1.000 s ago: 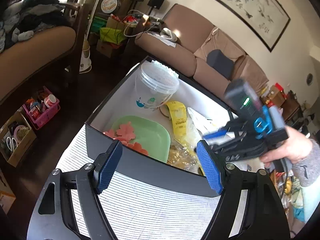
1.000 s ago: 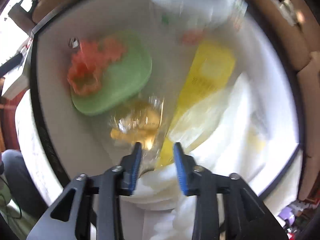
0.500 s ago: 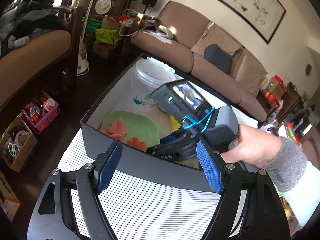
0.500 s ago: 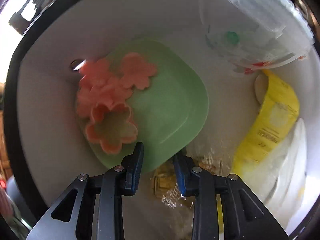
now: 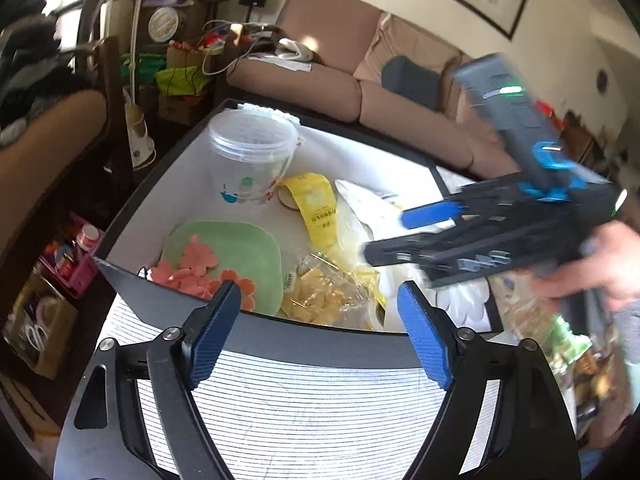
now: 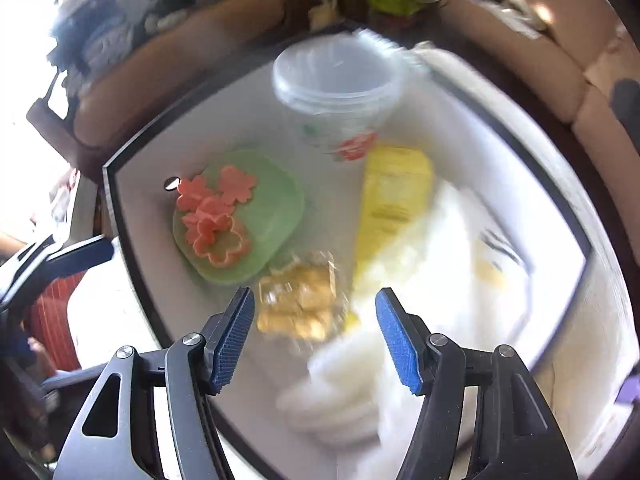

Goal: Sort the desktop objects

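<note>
A black box (image 5: 280, 340) with a white inside holds a green plate (image 5: 244, 248) with pink flower shapes (image 5: 198, 260), a clear bucket (image 5: 252, 160), a yellow packet (image 5: 316, 208), a clear bag of yellow snacks (image 5: 324, 296) and a white plastic bag (image 5: 372, 208). My left gripper (image 5: 320, 296) hovers before the box's near wall, its jaws opening and empty. My right gripper (image 6: 315, 298) hangs above the snack bag (image 6: 298, 300), jaws opening with nothing between them. In the left wrist view a hand holds the right gripper (image 5: 384, 234) over the box's right side.
The box (image 6: 120, 208) stands on a striped tablecloth (image 5: 300, 400). A brown sofa (image 5: 320, 80) lies beyond it. A pink basket (image 5: 76, 256) and cardboard boxes sit on the floor at left. Clutter lies on the table at right.
My right gripper has risen out of the box, swung to the right and spread its jaws wide. The snack bag stays in the box. The left gripper shifted a little.
</note>
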`<action>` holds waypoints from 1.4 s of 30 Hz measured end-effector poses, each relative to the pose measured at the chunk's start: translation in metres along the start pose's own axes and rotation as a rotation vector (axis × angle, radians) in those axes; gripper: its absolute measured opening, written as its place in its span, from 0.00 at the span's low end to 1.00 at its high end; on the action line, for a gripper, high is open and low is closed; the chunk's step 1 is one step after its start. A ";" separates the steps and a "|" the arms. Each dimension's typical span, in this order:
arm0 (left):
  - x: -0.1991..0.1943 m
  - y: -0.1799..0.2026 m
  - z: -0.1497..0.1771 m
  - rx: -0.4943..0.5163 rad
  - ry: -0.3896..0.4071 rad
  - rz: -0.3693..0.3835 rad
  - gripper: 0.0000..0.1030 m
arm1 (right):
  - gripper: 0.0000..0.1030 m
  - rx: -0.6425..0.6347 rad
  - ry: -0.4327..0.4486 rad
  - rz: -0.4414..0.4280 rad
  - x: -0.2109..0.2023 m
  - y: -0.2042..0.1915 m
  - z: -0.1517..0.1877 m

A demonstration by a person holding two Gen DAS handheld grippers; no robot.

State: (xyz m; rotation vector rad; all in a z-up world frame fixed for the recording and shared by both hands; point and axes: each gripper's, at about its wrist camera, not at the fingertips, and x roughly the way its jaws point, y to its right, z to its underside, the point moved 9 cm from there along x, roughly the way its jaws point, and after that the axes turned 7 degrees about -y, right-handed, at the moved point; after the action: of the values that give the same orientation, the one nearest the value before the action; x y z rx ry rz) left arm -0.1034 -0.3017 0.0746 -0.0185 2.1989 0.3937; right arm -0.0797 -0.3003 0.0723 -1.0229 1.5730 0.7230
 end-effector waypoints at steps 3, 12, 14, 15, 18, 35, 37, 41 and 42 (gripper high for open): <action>0.004 0.010 0.000 0.014 -0.005 -0.039 0.81 | 0.66 0.028 0.037 0.041 -0.006 0.032 0.019; -0.005 0.017 -0.006 0.013 0.011 -0.069 0.90 | 0.71 0.136 0.113 0.040 -0.031 0.038 0.082; -0.008 0.018 -0.006 0.008 0.018 -0.070 0.93 | 0.73 0.146 0.128 0.035 -0.037 0.034 0.090; -0.010 0.019 -0.006 0.003 0.021 -0.065 0.98 | 0.73 0.150 0.139 0.034 -0.042 0.032 0.096; -0.015 0.026 -0.007 0.003 0.028 -0.056 1.00 | 0.73 0.168 0.168 0.040 -0.055 0.031 0.112; -0.020 0.124 0.058 0.179 -0.027 -0.044 1.00 | 0.80 0.323 0.310 0.063 -0.130 0.051 0.270; -0.016 0.142 0.081 0.218 -0.047 -0.056 1.00 | 0.81 0.385 0.327 0.071 -0.128 0.062 0.300; -0.001 0.165 0.125 0.240 -0.092 -0.080 1.00 | 0.82 0.519 0.346 0.080 -0.108 0.076 0.349; 0.003 0.168 0.134 0.237 -0.101 -0.086 1.00 | 0.82 0.542 0.352 0.085 -0.101 0.076 0.358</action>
State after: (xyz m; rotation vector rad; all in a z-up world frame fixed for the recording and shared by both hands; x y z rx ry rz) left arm -0.0274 -0.1037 0.0427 0.0351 2.1231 0.0830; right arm 0.0185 0.0662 0.0793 -0.7011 1.9799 0.1453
